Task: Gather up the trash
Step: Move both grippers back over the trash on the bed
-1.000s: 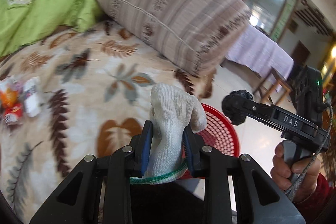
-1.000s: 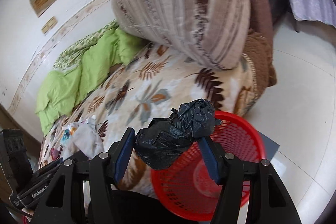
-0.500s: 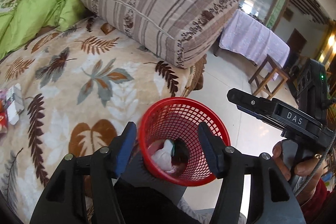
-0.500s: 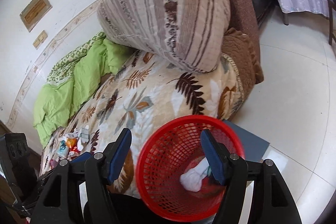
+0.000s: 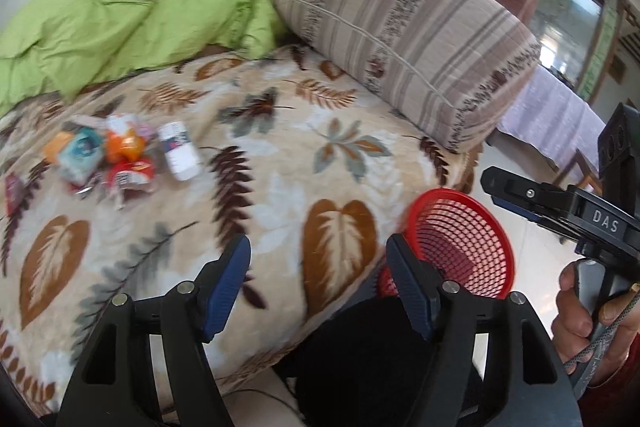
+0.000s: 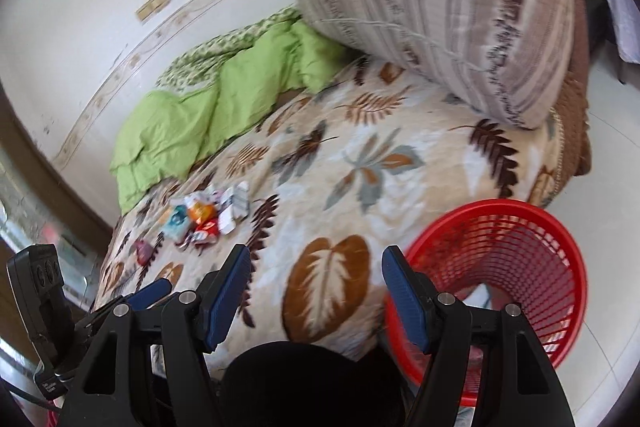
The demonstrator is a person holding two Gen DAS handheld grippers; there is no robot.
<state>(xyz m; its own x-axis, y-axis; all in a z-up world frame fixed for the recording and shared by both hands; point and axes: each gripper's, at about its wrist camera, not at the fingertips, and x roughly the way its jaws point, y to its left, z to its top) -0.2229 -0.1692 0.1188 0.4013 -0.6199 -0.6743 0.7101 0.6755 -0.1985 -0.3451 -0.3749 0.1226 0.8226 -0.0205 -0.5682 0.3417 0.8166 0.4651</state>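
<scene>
Blurred, seemingly crumpled wrappers (image 5: 120, 159) cluster on the blanket; red basket (image 6: 520, 267) stands beside.

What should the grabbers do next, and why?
Probably reach toward the pile of wrappers on the leaf blanket. Both the left gripper and the right gripper are open with nothing between their fingers, while the red basket sits beside the bed and that litter remains.

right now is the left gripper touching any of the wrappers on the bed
Apart. The left wrist view shows the left gripper open and empty, with bare leaf-print blanket between it and the wrapper pile.
</scene>
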